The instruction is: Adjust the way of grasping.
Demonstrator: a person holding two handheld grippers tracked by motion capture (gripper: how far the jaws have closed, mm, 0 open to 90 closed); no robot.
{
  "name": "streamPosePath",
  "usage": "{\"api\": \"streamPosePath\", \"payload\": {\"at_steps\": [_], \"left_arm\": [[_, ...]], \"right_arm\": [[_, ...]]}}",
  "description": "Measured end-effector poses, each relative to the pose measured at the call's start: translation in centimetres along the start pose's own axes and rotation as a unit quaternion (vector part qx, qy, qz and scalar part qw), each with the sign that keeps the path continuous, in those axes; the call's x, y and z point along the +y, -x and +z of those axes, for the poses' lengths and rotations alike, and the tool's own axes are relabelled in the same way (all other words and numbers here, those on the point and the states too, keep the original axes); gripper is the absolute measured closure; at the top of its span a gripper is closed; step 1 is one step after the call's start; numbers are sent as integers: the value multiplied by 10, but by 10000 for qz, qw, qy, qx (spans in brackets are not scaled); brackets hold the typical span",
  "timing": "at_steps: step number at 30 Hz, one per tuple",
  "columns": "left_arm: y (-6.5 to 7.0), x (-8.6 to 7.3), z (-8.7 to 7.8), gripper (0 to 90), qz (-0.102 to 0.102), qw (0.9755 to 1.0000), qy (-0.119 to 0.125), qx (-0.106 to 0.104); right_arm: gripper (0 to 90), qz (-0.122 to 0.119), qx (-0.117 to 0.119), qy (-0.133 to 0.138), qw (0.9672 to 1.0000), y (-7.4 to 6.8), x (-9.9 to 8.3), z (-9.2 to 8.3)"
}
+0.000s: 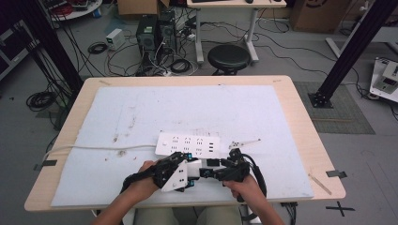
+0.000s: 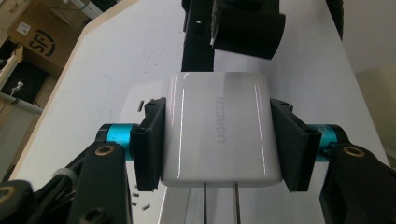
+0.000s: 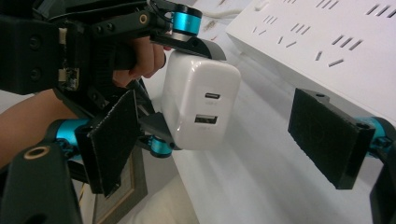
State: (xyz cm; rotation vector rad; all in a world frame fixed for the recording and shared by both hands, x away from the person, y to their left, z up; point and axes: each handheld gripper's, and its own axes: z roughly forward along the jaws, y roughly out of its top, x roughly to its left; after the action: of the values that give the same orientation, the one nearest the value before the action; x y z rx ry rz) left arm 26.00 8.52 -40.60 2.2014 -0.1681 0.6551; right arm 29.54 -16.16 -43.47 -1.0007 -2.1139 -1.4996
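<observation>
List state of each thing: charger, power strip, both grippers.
charger: clamped by its sides in the left gripper, both ports empty, prongs bare
power strip: flat on the table, sockets empty
left gripper: shut on the charger
right gripper: open, pads apart, touching nothing, facing the charger's ports
</observation>
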Motion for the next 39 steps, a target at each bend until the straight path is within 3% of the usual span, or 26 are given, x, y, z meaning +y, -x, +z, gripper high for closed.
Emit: {"api": "streamPosePath", "payload": {"at_steps": [12,14,15,22,31,34,36,39], "left_arm": [[0,1,-2,425,3,9999,111,25],[1,0,-3,425,-67,9999,134,9],[0,1,-3,425,9,9999,112,35],[1,2,-4,425,16,9998,198,14],[3,3,-4,425,47,9998,210,40],[3,3,-3,424,111,9997,208,64],[3,2,-3,424,85,9997,197,67],[0,0,-2,414,-133,9996,230,-38]], "right_arm": [[178,102,135,-169,9997,-2,5,11],[220,97,182,-194,9996,-2,6,12],[237,81,193,-185,9996,-2,6,13],[311,128,256,-236,9993,-1,8,15],[560,145,628,-311,9974,0,9,17],[593,186,659,-351,9970,1,9,17],[605,244,665,-346,9969,2,9,17],[631,251,566,-360,9974,2,10,16]]}}
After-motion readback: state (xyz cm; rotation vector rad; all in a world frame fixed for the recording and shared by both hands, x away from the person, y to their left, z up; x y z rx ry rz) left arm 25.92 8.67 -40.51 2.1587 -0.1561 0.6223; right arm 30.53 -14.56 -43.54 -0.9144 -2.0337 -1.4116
